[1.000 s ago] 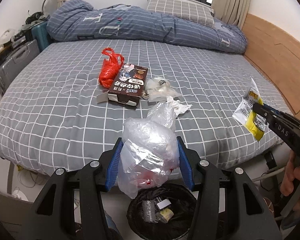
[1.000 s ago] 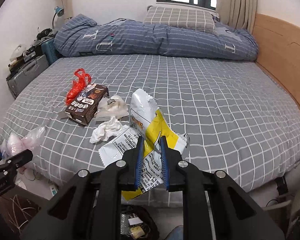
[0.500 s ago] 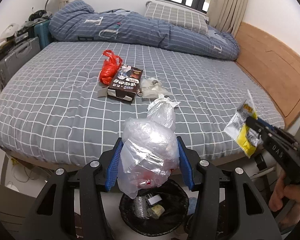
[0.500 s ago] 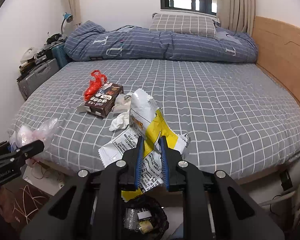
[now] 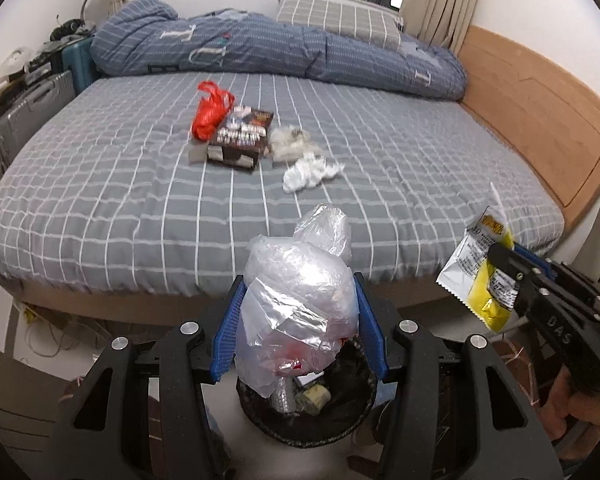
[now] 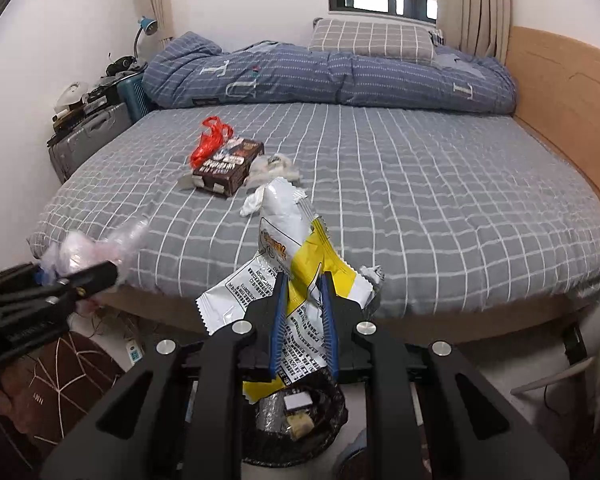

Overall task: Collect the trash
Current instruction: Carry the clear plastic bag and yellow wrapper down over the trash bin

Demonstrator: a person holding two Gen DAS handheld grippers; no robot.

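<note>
L tool [image 5: 298,312] grips bag [image 5: 300,304], R tool [image 6: 303,300] wrapper [image 6: 296,264]

- Two claws are seen: the left claw [image 5: 298,316] and the right claw [image 6: 303,312].
- One clear plastic bag [image 5: 300,300] is counted.
- One yellow-and-white snack wrapper [image 6: 300,264] is counted.
- One black trash bin [image 5: 308,404] is counted.
- On the bed [image 5: 380,160], one red plastic bag [image 5: 210,110], one brown box [image 5: 240,138], one clear wrapper [image 5: 290,142] and one crumpled tissue [image 5: 310,170] are counted.
- One pillow [image 6: 372,38] and one blue quilt [image 6: 320,76] are counted.
</note>
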